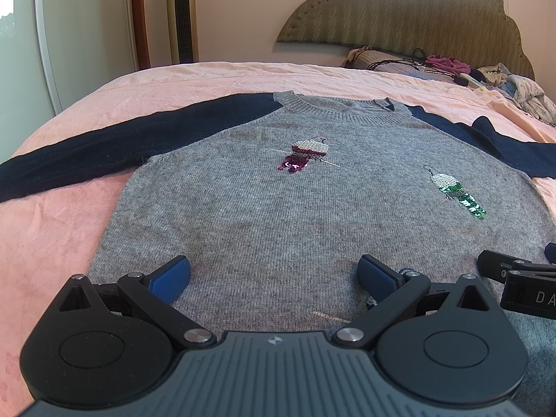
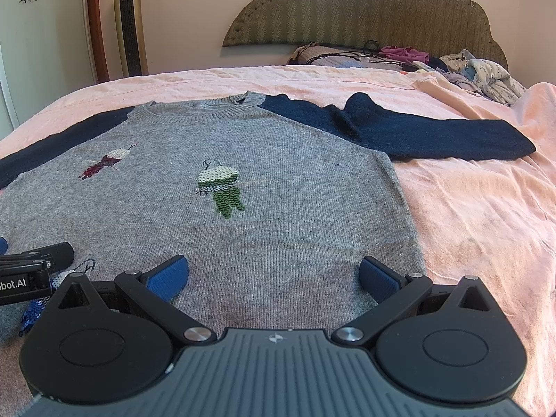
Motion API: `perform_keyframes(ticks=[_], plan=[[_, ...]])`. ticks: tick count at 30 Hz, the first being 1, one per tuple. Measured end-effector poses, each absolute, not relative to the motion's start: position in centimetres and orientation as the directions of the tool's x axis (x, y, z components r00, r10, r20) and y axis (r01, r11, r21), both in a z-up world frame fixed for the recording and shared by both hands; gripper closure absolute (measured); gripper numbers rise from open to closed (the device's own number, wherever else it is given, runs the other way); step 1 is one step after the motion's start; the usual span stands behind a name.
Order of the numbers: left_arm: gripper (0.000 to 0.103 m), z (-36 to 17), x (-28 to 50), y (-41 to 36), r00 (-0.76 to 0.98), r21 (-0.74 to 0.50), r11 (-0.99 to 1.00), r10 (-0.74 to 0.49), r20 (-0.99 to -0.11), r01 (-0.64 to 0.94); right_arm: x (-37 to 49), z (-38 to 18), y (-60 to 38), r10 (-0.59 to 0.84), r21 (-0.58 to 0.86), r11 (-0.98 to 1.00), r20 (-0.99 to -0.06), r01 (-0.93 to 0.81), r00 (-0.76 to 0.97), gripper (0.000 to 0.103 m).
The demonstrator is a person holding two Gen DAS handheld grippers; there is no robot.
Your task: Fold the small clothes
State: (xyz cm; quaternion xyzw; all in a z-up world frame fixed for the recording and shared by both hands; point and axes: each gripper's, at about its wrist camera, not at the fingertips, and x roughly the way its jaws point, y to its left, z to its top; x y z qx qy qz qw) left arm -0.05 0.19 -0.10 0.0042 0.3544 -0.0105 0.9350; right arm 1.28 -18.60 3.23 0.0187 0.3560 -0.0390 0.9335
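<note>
A grey knit sweater with navy sleeves (image 1: 278, 208) lies flat on the pink-sheeted bed (image 2: 469, 208), its padded olive headboard (image 2: 365, 10) far against the wall. Left claw (image 1: 274, 276) and right claw (image 2: 274, 276) hover wide open, empty, over its near hem.

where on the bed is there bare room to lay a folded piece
Bare pink sheet lies right of the sweater, below its navy sleeve. Another bare strip runs beyond the collar. Crowded: the clothes pile by the headboard.

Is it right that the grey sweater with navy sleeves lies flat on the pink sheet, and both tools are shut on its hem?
Not quite. The sweater lies flat on the pink sheet, but both wrist views show the left tool and right tool open, holding nothing.
</note>
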Motion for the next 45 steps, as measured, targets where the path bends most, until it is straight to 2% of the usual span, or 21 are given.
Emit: perform_keyframes(ticks=[35,37,38,41,43,45], plan=[[0.0,-0.1,-0.1,0.2,0.749,0.001,1.0,-0.016,-0.663,0.023,1.6,3.3,-18.9,-0.032,0.02,0.998,-0.675,0.062,0.737,0.0],[0.0,-0.1,-0.1,0.2,0.749,0.001,1.0,-0.016,-0.663,0.023,1.7,4.4,-20.2,0.047,0.101,0.995,-0.668,0.028,0.743,0.0],[0.0,-0.1,-0.1,0.2,0.749,0.001,1.0,-0.016,-0.663,0.023,1.4,5.2,-21.4,0.092,0.17,0.985,-0.631,0.022,0.77,0.0],[0.0,-0.1,-0.1,0.2,0.749,0.001,1.0,-0.016,-0.663,0.022,-0.2,8.4,-27.2,0.127,0.344,0.938,-0.44,0.036,0.889,0.0],[0.0,-0.1,-0.1,0.2,0.749,0.001,1.0,-0.016,-0.663,0.022,0.6,9.7,-32.2,0.15,0.442,0.897,-0.347,0.02,0.926,0.0],[0.0,-0.1,-0.1,0.2,0.749,0.0,1.0,-0.017,-0.663,0.023,3.2,9.9,-38.5,0.143,0.545,0.834,-0.363,0.085,0.921,0.0]])
